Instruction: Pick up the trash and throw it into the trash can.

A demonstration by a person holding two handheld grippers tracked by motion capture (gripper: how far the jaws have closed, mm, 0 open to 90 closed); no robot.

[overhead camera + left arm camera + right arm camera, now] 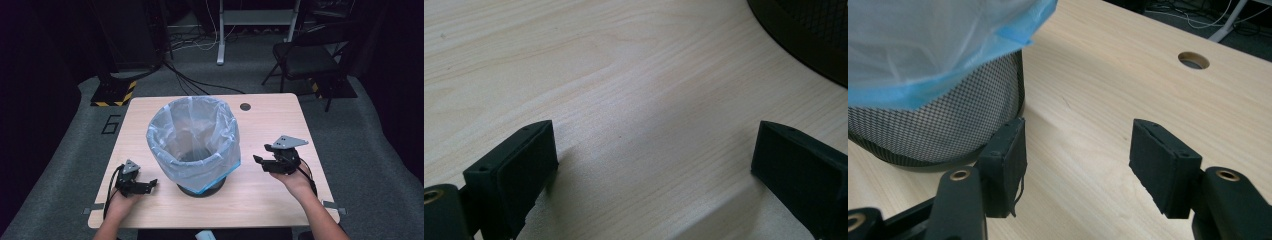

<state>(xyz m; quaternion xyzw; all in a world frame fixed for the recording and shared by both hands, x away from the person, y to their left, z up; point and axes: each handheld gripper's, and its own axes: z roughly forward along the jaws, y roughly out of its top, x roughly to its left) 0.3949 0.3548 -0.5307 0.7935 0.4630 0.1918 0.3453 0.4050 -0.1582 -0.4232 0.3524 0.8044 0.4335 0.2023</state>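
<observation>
light: bright tabletop, dark surroundings | shadows: soft | focus: gripper views slightly blurred

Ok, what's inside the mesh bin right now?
A clear bag with a blue hem lines the mesh bin and folds over its rim. Through the opening only the dark bottom shows; the folds hide the lowest part.

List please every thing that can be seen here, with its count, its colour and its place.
bin: one, black mesh, middle of the table.
bag: one, clear with blue edge, lining the bin and folded over its rim.
table: one, light wood, centre of the room.
hole: one, round, far right part of the table.
chair: one, black, behind the table at right.
left gripper: one, black, low over the table left of the bin, jaws open and empty.
right gripper: one, black, right of the bin, jaws apart and empty.
</observation>
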